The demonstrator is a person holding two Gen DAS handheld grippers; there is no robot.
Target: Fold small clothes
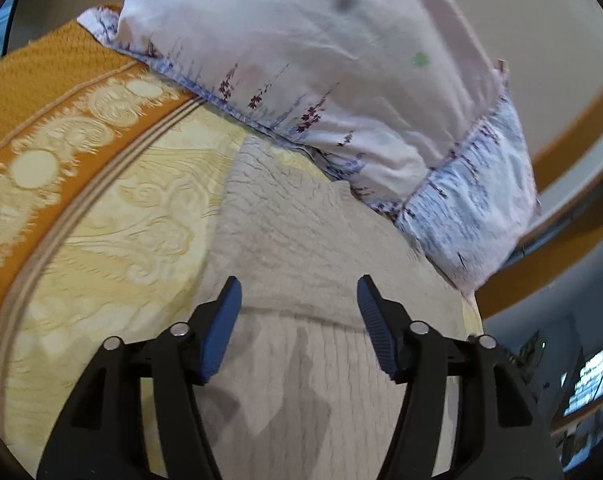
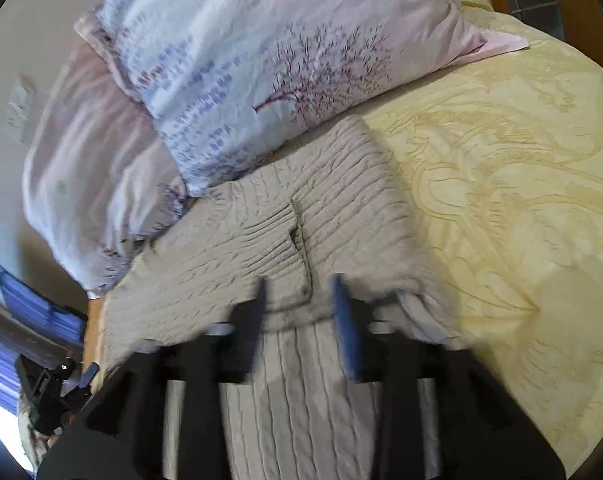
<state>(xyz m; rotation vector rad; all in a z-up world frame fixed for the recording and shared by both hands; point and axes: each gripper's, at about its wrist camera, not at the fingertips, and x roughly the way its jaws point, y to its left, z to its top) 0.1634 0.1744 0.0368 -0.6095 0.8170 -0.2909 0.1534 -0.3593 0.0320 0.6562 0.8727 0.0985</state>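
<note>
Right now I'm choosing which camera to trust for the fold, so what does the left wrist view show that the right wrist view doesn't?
Only the left wrist view shows the orange patterned border of the bedspread and a lit screen at the far right. Only the right wrist view shows the knit garment's middle seam, a second pillow behind the first, and the other tool low at the left edge. Both show the grey knit garment, the floral pillow, the yellow bedspread, and an open tool above the garment.
</note>
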